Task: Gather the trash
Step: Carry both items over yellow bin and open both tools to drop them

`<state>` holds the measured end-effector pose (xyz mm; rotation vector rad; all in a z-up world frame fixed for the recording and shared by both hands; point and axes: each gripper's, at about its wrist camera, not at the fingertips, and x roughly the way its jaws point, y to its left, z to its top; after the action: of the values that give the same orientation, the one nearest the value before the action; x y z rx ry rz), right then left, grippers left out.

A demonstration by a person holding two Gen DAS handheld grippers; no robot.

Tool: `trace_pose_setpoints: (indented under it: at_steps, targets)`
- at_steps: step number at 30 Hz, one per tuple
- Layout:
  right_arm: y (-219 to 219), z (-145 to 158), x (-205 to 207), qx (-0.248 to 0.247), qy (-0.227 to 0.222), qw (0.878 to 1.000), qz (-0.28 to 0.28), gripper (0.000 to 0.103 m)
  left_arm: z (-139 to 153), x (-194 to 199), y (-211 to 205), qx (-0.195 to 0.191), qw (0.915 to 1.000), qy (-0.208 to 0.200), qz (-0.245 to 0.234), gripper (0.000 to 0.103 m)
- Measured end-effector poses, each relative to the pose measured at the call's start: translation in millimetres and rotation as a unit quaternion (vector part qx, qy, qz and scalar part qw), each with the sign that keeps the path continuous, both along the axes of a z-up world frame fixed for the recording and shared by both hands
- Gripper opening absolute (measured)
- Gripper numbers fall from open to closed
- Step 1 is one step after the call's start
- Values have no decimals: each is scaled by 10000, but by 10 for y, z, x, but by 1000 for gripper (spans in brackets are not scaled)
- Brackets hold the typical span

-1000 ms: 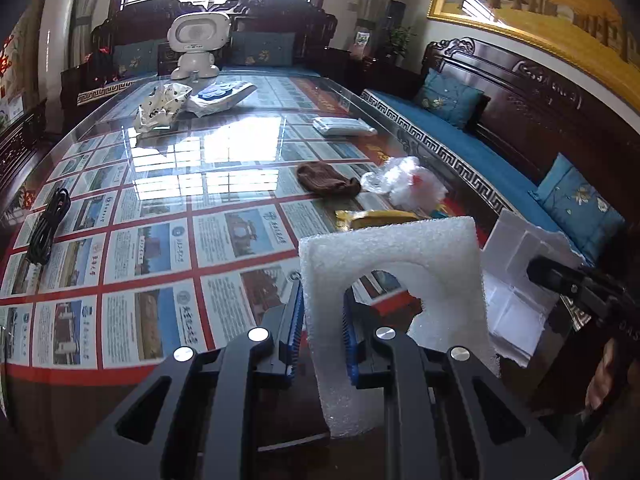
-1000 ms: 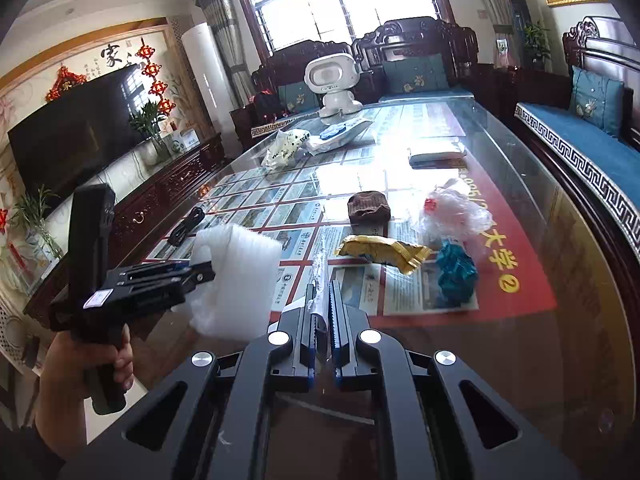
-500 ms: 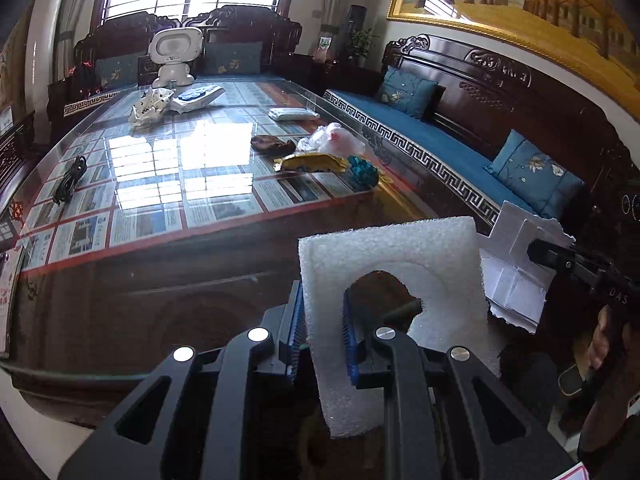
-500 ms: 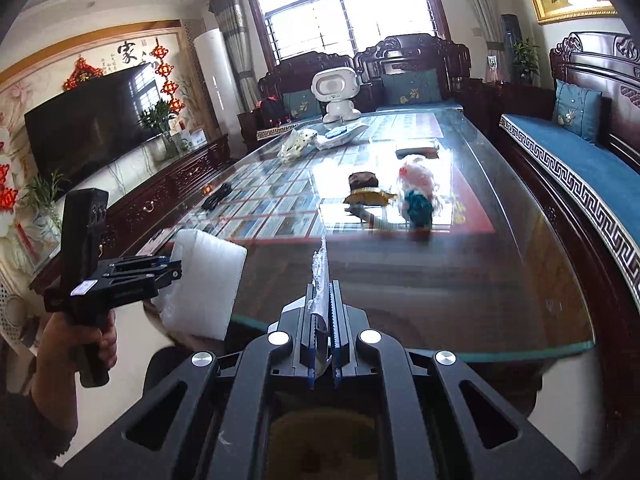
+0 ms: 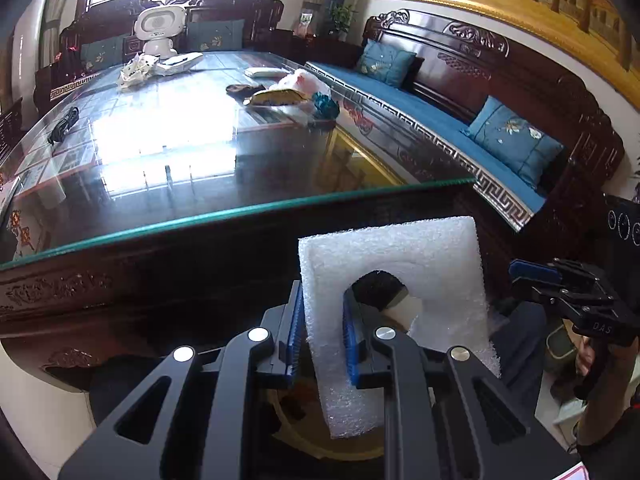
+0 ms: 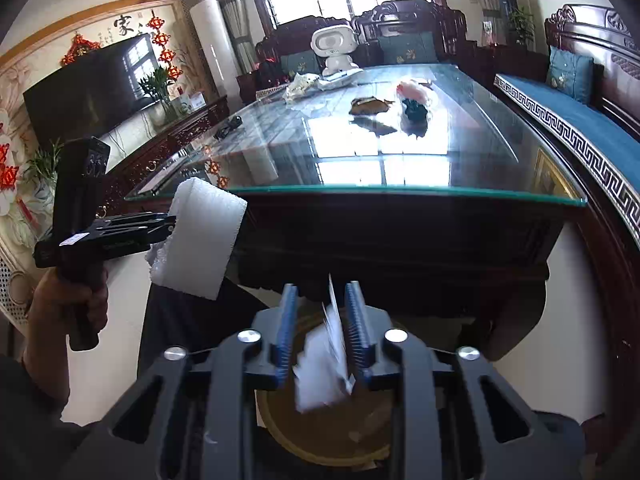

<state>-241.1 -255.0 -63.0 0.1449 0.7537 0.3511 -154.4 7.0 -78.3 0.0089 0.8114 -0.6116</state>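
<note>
My left gripper (image 5: 320, 332) is shut on a white foam sheet (image 5: 400, 256) with an arched cut-out, held below the table's front edge; it also shows in the right wrist view (image 6: 202, 236). My right gripper (image 6: 322, 320) is open, and a white paper scrap (image 6: 324, 364) is loose between its jaws, above a round brown bin (image 6: 328, 440). The bin also shows under the left gripper (image 5: 320, 446). Further trash lies on the glass table (image 5: 160, 152): a yellow wrapper (image 5: 276, 98), a pink-white plastic bag (image 5: 300, 80) and a teal wad (image 5: 325, 105).
The table's green glass edge (image 6: 360, 191) runs just ahead of both grippers. A white toy robot (image 5: 158, 28), crumpled paper (image 5: 134, 72) and a black cable (image 5: 64, 124) are on the table. A blue-cushioned wooden sofa (image 5: 440, 120) runs along the right.
Both grippers have pulled back off the table and dropped below its front edge, over the bin. My right gripper has opened and let go of the paper scrap.
</note>
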Motion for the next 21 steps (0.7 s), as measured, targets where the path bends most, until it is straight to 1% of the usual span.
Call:
trace_pose_setpoints:
  at_steps: [2, 8, 12, 21]
  targets:
    - [-6, 5, -28, 77, -20, 10000, -10, 29, -23, -39, -8, 32, 10000, 51, -62, 19]
    - [-106, 139, -79, 102, -296, 9994, -154, 29, -35, -126, -94, 158, 9997, 18, -207, 19]
    - [-183, 192, -115, 81, -398, 9989, -231, 30, -52, -138, -215, 256, 9990, 15, -359, 19]
    - [-280, 157, -129, 96, -365, 9988, -324, 30, -179, -165, -508, 444, 9963, 151, -722, 19]
